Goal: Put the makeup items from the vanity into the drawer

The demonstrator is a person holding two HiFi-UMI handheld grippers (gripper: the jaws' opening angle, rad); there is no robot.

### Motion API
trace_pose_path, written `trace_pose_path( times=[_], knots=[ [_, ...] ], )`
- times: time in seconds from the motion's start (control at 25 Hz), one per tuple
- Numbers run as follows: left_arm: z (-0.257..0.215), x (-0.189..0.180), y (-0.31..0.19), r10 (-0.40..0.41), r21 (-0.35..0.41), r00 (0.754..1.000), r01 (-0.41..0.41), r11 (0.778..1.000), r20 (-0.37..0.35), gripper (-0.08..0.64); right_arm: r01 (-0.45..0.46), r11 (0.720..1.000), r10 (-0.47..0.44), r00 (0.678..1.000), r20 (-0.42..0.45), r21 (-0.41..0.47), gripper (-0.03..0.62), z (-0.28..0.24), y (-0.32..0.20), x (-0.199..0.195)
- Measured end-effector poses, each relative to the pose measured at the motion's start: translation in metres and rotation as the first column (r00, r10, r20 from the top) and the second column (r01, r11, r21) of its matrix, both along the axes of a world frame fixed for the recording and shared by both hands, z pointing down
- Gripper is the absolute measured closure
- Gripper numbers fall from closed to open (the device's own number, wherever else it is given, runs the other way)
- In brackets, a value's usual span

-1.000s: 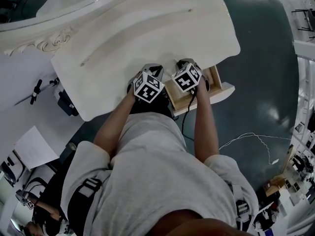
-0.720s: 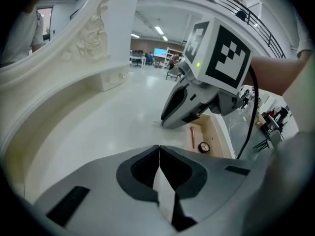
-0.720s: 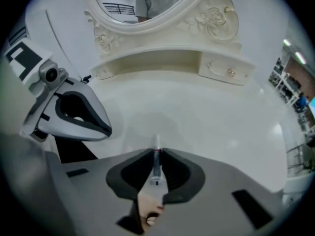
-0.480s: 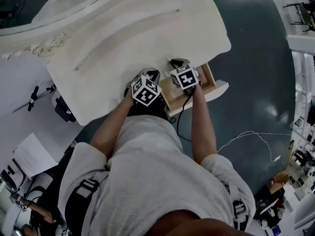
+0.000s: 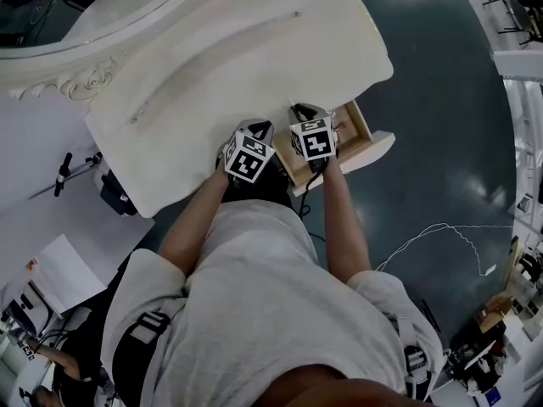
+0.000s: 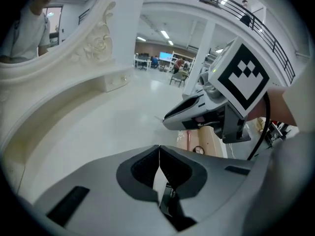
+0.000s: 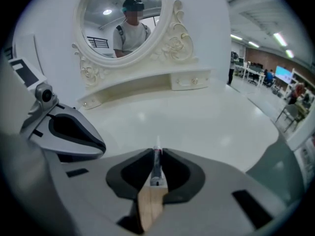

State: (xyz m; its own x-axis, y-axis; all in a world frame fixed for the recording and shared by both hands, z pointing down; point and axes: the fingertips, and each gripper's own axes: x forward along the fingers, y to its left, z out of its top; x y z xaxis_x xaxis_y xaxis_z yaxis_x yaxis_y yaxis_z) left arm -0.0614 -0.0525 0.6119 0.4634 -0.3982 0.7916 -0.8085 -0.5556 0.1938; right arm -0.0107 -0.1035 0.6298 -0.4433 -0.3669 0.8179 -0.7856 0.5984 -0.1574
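Note:
My right gripper (image 7: 156, 154) is shut on a thin makeup tool (image 7: 155, 176) with a wooden handle, a grey collar and a pale tip. In the head view the right gripper (image 5: 302, 117) hangs at the vanity's front edge, over the left end of the open wooden drawer (image 5: 363, 128). Close to its left, my left gripper (image 5: 251, 134) is over the white vanity top (image 5: 229, 49). The left gripper (image 6: 158, 151) is shut with nothing between its pads. The drawer (image 6: 215, 142) holds a small round item (image 6: 199, 150) and a pinkish packet (image 6: 188, 139).
An oval mirror (image 7: 125, 23) in a carved white frame stands at the back of the vanity, above a low shelf (image 7: 147, 85). White paper (image 5: 59, 265) and black gear (image 5: 114, 193) lie on the dark floor at the left; a white cable (image 5: 433, 231) lies at the right.
The right gripper has rolled, so its marker cube shows a turned face, and it stays over the drawer's left end. The left gripper has drifted slightly beside it.

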Motion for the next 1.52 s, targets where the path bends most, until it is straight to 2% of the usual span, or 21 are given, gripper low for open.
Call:
trace_pose_path(
  times=[0.08,0.24,0.56,0.96,1.16,1.52],
  knots=[
    [-0.002,0.0,0.002,-0.006,0.009,1.0,0.006,1.0,0.002,0.552,-0.028,0.999,0.029,0.999,-0.015,0.029,0.523,-0.004,0.004,0.005],
    [-0.007,0.004,0.009,-0.001,0.018,1.0,0.001,1.0,0.006,0.552,-0.1,0.995,0.099,0.994,0.042,0.012,0.523,-0.008,0.018,0.011],
    [-0.005,0.027,0.027,0.074,0.013,0.997,-0.074,0.997,0.009,0.552,-0.133,0.991,0.132,0.991,0.028,0.032,0.523,-0.005,0.044,0.03],
    [-0.005,0.051,0.038,0.163,0.02,0.986,-0.163,0.986,0.024,0.552,-0.217,0.976,0.217,0.976,0.028,0.012,0.523,-0.004,0.067,0.056],
    [-0.001,0.063,0.045,0.215,0.009,0.976,-0.215,0.977,0.028,0.552,-0.293,0.956,0.294,0.955,0.031,-0.023,0.523,0.004,0.08,0.07],
    [0.014,0.079,0.058,0.273,-0.027,0.961,-0.272,0.962,0.035,0.552,-0.322,0.945,0.323,0.946,0.016,-0.059,0.523,0.022,0.103,0.078]
  ],
)
